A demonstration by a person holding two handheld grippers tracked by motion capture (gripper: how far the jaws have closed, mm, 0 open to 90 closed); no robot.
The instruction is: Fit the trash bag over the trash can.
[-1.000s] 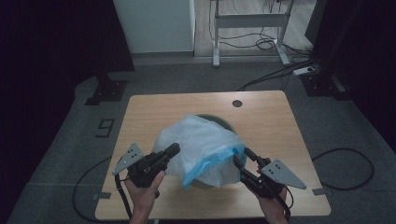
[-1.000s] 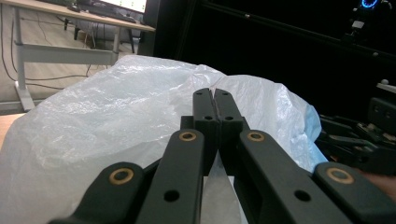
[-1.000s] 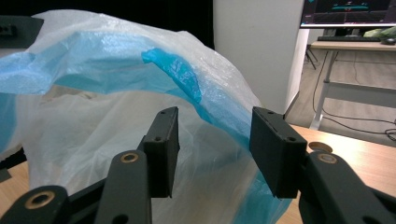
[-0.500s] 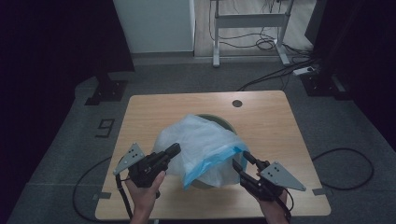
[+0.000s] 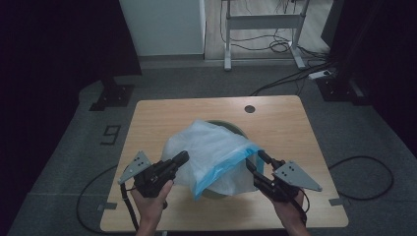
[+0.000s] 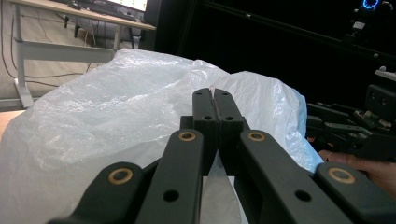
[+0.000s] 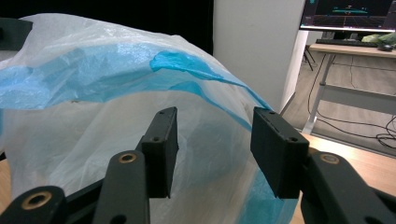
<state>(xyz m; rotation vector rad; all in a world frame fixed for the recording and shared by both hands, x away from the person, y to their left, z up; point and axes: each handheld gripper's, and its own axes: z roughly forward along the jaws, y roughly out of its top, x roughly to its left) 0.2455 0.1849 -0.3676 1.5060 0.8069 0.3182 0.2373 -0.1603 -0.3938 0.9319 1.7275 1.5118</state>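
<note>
From above, the bag drapes over the green bin at table centre, unmoved since a second ago; my left gripper meets it at 9 o'clock, my right gripper at 3. Left gripper view: jaws pinched shut on the film. Right gripper view: jaws half apart, gripping nothing, the blue hem at 12 — that edge still needs catching

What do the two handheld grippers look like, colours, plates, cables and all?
Both the left gripper and the right gripper are black, with two flat-sided jaws on linkage bars with brass-coloured pivots. Each carries a grey three-cornered plate dotted with holes and trails a black cable.
</note>
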